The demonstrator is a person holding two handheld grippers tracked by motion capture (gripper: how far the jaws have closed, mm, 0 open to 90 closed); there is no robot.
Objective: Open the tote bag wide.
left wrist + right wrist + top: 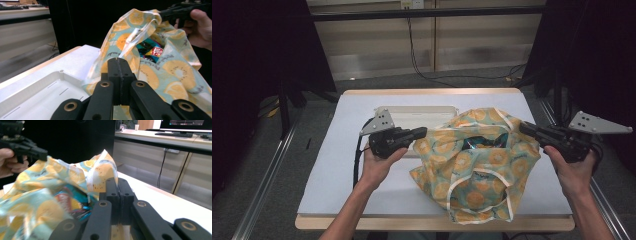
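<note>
A cloth bag (477,170) printed with orange slices on teal, trimmed in white, stands open in the middle of the table. Its mouth is pulled wide between both grippers. My left gripper (424,131) is shut on the bag's left rim; in the left gripper view the closed jaws (118,61) pinch the white-edged fabric (172,72). At the right rim, my right gripper (523,127) is shut too, and its jaws (117,181) clamp the fabric (37,182). A shiny snack packet (482,142) (152,51) (67,200) lies inside the bag.
A shallow white tray (417,112) (37,92) lies on the white table (342,165) behind and left of the bag. Dark frame posts stand at both sides, and cables run along the floor behind. The bag's lower edge hangs near the table's front edge.
</note>
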